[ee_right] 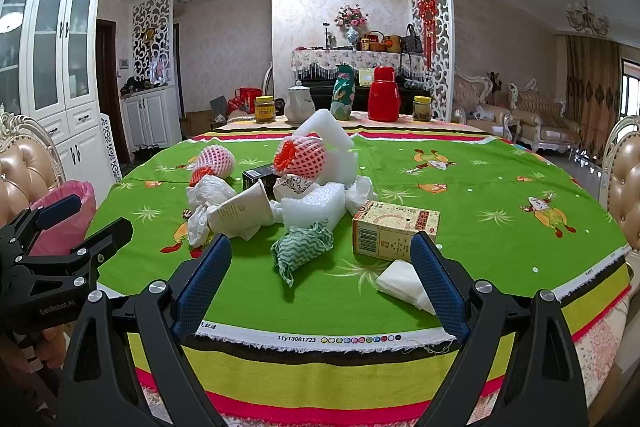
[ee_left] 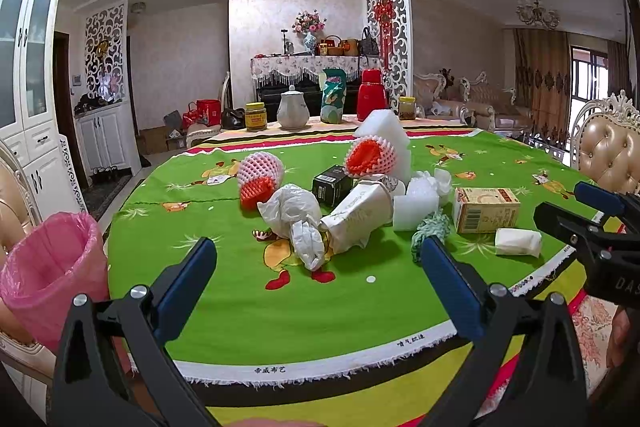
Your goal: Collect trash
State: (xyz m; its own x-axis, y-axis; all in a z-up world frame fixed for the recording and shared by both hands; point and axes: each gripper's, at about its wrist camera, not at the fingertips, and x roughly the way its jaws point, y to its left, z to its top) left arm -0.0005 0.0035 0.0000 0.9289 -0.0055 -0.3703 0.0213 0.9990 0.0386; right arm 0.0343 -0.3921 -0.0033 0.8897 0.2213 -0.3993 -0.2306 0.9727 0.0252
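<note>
Left gripper (ee_left: 316, 263) agape, crumpled paper cup (ee_left: 356, 219), waffle-weave rag (ee_right: 304, 247)

A home dining room: cloth-covered table (ee_right: 480, 187), tufted chairs (ee_left: 608, 155), glass-fronted cabinet (ee_right: 52, 39), sofas (ee_right: 536, 115) beyond.

left wrist: near table edge (ee_left: 420, 341), facing inward | right wrist: same, seemingly rightward | shared: trash pile (ee_left: 352, 203)

Right hand-held gripper (ee_right: 320, 281) wide open, empty, above counter (ee_right: 500, 187) edge. Green rag (ee_right: 304, 251), carton (ee_right: 394, 229), tissue (ee_right: 402, 285), paper cup (ee_right: 242, 213) ahead. Left hand-held gripper (ee_right: 86, 217) open beside pink-lined bin (ee_right: 70, 223).
</note>
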